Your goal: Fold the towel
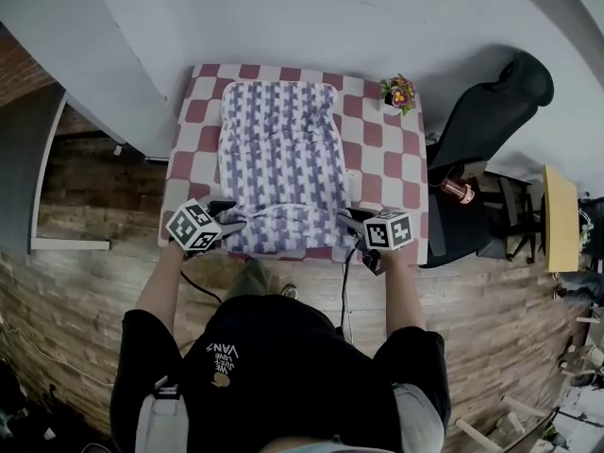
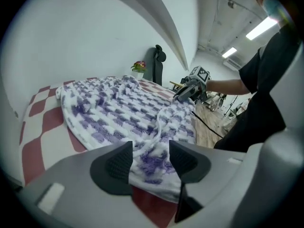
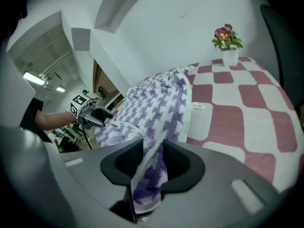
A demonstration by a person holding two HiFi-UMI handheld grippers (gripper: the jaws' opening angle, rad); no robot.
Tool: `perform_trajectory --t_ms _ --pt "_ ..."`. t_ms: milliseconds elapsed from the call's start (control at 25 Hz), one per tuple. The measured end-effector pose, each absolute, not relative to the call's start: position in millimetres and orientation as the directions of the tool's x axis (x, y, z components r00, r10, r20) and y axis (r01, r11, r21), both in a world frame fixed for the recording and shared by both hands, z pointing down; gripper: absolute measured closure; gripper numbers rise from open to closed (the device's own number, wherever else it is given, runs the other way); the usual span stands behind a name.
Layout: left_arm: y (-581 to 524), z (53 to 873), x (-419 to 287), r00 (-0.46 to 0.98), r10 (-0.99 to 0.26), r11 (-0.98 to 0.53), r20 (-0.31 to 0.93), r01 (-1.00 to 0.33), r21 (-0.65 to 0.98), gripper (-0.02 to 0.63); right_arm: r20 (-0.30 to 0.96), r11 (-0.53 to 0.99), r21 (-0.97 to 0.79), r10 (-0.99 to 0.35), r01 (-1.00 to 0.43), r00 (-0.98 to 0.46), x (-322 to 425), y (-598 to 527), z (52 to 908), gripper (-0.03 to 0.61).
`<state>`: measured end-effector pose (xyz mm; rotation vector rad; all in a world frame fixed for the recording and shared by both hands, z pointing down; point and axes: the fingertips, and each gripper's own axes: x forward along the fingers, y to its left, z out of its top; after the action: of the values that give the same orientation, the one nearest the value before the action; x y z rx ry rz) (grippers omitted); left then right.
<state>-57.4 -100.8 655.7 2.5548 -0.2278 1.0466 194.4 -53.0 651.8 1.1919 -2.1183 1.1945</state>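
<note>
Fingers [image 2: 118, 164] of the left gripper [image 2: 151, 161] stood wide apart, with the near-left corner of the towel [image 1: 278, 149] lying loose between them, not pinched. Right gripper [image 3: 153, 161] fingers [image 3: 178, 163] were closed on the near-right towel edge, cloth hanging through. Purple-and-white towel lay lengthwise on the checked counter [image 1: 377, 163], its near edge bunched at the counter's front edge. Bare checks ran to its right up to a potted flower [image 1: 399, 93] at the far-right corner, and a narrow strip was bare on the left. Office chair [image 1: 491, 111] stood beside the counter's right edge.
</note>
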Motion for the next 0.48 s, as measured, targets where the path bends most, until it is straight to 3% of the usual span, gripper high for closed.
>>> perform_trajectory --t_ms 120,400,480 --pt "-95.4 661.7 -60.6 0.684 -0.046 -0.924 0.728 -0.306 0.229 0.394 0.639 0.282 -0.470 -0.545 -0.837 -0.543 192.5 -45.1 639.5 0.527" --pt "-111.1 660.8 -58.2 0.671 -0.199 -0.900 0.714 -0.413 0.137 0.393 0.511 0.352 -0.498 -0.619 -0.792 -0.596 178.6 -16.9 601.3 0.541" --pt "-111.8 661.0 -59.9 0.653 -0.221 -0.904 0.725 -0.416 0.099 0.363 0.491 0.368 -0.497 -0.628 -0.786 -0.604 175.5 -3.4 593.0 0.543"
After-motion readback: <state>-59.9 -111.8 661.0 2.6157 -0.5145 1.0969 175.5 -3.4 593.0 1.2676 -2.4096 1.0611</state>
